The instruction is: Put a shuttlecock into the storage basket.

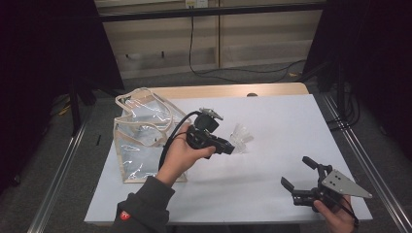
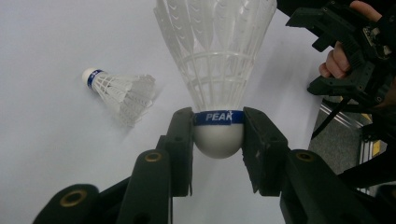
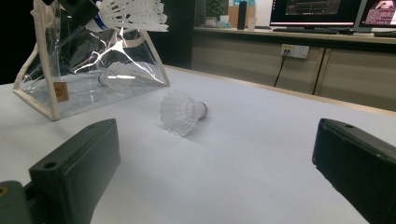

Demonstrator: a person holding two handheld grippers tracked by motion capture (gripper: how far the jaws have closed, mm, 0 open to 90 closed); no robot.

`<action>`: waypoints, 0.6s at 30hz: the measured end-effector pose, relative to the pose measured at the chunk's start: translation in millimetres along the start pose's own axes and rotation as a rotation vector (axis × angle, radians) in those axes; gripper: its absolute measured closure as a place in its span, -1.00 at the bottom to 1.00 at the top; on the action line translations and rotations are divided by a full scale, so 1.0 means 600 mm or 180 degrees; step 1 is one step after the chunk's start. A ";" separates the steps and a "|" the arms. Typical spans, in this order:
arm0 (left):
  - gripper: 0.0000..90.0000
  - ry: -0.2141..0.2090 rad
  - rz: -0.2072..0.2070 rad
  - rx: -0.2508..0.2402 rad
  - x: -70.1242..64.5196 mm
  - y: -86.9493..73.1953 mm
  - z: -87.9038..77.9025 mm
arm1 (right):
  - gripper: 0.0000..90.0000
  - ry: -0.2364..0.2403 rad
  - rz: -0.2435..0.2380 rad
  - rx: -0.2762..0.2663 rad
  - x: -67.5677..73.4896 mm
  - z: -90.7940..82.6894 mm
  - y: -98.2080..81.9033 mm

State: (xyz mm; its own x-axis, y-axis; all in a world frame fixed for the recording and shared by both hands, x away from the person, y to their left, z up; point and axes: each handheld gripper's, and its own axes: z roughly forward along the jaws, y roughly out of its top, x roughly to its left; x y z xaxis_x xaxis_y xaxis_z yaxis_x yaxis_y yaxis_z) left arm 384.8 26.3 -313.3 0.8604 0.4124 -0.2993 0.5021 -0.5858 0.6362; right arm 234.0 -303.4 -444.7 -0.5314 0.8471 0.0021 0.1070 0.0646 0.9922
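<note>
Shuttlecock, judged light with crushable feathers, is clamped at its firm cork base by the left gripper; the right gripper is held wide open, empty.

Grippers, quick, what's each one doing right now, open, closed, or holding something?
Left gripper: closed on a shuttlecock, gripped at its cork base.
Right gripper: open, holding nothing.
</note>
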 end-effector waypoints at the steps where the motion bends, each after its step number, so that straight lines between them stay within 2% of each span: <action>1: 0.45 0.0004 0.0001 0.0000 0.000 0.000 -0.001 | -0.98 0.0000 0.0001 0.0000 0.000 0.000 0.000; 18: 0.45 0.0038 0.0003 -0.0010 0.001 0.005 -0.013 | -0.98 0.0004 0.0010 0.0015 0.000 0.001 -0.001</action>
State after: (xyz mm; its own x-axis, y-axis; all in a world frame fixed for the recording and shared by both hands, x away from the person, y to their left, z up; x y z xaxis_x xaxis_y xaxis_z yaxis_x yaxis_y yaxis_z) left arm 386.3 30.3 -306.1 0.8598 0.4201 -0.2903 0.5010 -0.5840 0.6387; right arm 234.6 -303.0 -445.3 -0.5321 0.8467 0.0054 0.1125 0.0644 0.9916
